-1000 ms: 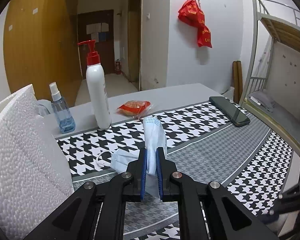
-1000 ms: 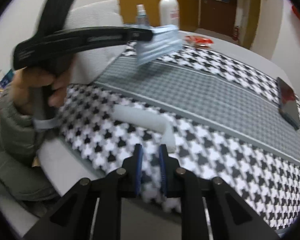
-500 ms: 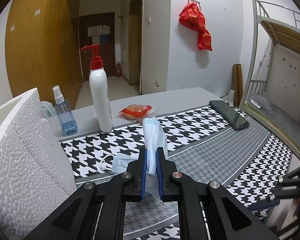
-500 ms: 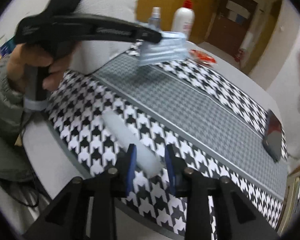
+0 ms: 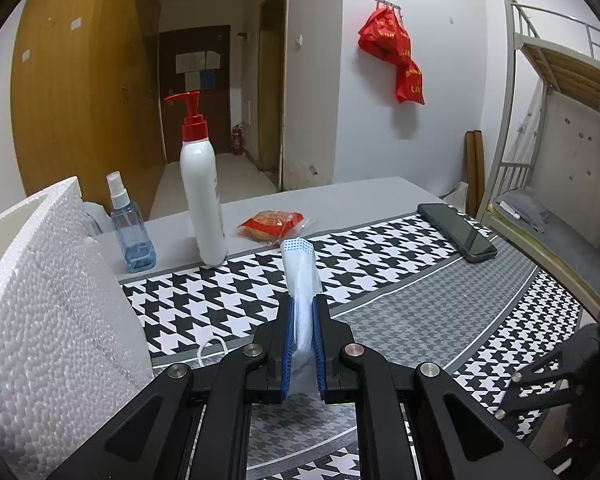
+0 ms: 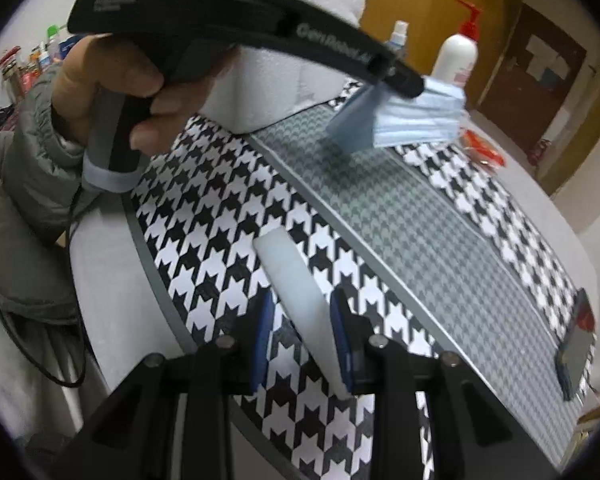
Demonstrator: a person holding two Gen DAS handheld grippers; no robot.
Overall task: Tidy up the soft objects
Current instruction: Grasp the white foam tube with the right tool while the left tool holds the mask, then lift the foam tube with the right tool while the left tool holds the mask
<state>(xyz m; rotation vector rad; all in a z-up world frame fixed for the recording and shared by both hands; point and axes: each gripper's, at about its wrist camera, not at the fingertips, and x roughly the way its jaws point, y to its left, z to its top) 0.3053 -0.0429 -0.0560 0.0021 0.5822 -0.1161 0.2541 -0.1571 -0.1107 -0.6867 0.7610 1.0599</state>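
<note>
Left wrist view, left tongs (image 5: pixel 303 344) pinching face mask (image 5: pixel 301 276) edge-up, pointing ahead, right tongs (image 6: pixel 300 344) spread astride foam strip (image 6: pixel 296 284).

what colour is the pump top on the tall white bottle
Red. The pump top of the tall white bottle shows best in the left wrist view.

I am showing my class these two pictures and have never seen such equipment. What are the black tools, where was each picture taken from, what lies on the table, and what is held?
A person holds a hand-held gripper in each hand, and each carries its own camera looking along its fingers. The left hand-held gripper is shut on a blue face mask. The right hand-held gripper is open, straddling a white foam strip on the patterned cloth. Also on the table: a pump bottle, a spray bottle, a red packet, a phone and a foam box.
</note>
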